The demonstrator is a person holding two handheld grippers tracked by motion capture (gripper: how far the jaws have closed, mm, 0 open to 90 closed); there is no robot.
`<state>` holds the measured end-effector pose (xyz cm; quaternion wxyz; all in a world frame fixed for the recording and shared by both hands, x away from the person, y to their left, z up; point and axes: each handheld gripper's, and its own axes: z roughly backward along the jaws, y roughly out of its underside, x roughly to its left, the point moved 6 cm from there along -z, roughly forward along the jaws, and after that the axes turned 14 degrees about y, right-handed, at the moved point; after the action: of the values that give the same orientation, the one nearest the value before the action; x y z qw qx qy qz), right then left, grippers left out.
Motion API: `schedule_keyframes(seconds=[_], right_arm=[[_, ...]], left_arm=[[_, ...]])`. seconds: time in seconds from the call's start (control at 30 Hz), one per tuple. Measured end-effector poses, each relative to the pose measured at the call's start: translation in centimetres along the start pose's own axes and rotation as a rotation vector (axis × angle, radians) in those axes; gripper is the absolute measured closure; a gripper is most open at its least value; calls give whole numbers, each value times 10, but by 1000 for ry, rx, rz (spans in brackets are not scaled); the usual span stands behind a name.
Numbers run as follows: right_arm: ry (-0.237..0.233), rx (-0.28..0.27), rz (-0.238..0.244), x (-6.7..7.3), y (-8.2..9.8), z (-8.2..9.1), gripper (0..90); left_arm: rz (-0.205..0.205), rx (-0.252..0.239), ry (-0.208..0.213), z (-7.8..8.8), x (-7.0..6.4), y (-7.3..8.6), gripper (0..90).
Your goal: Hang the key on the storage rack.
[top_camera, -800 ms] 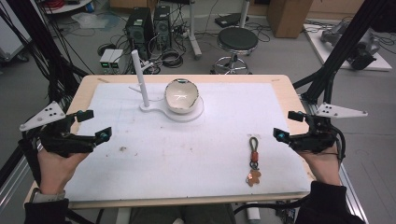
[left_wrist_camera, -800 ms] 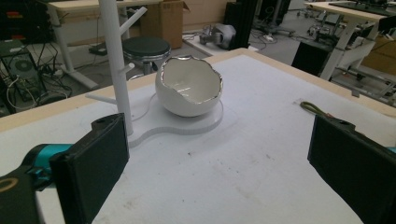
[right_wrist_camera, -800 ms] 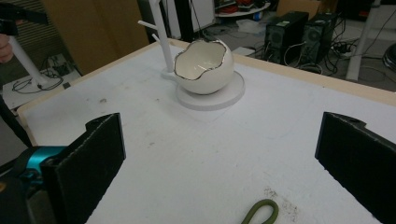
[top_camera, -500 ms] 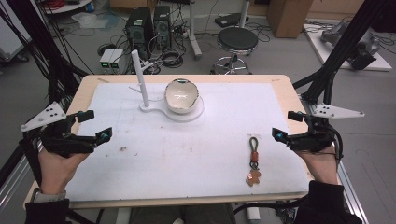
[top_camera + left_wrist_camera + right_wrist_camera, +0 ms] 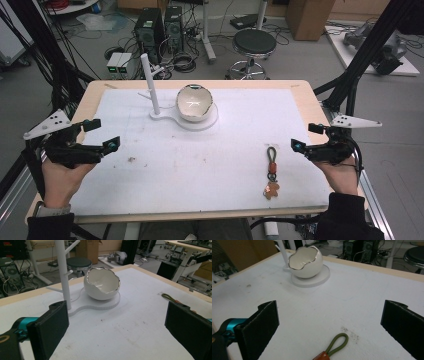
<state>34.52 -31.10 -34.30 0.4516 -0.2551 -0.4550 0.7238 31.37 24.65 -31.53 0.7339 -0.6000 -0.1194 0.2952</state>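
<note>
A white eggshell-shaped bowl [image 5: 194, 102] with a silver rim sits on the round white base [image 5: 206, 123] of a stand with a tall white post [image 5: 150, 85], at the table's far middle. A keychain [image 5: 272, 170] with a green loop, an orange tab and a brown figure lies flat near the front right. My left gripper [image 5: 104, 134] hovers open over the left side, facing the bowl [image 5: 101, 286] and post [image 5: 62, 272]. My right gripper [image 5: 306, 137] stands open just right of the keychain, whose green loop [image 5: 337, 343] lies below and between its jaws.
A white mat [image 5: 225, 165] covers the wooden table [image 5: 302, 90]. Beyond the far edge stand a black stool [image 5: 255, 44], computer towers [image 5: 160, 25] and tangled cables on the floor. Black frame struts [image 5: 360, 65] rise at the right.
</note>
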Motion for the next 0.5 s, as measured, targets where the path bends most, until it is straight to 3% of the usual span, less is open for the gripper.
schedule_keyframes(seconds=[0.3, 0.5], right_arm=[[66, 46, 40, 0, 6, -22, 9], [173, 104, 14, -14, 25, -49, 9]], left_arm=[[-9, -3, -3, -1, 0, 1, 58], [2, -5, -2, -1, 2, 2, 58]])
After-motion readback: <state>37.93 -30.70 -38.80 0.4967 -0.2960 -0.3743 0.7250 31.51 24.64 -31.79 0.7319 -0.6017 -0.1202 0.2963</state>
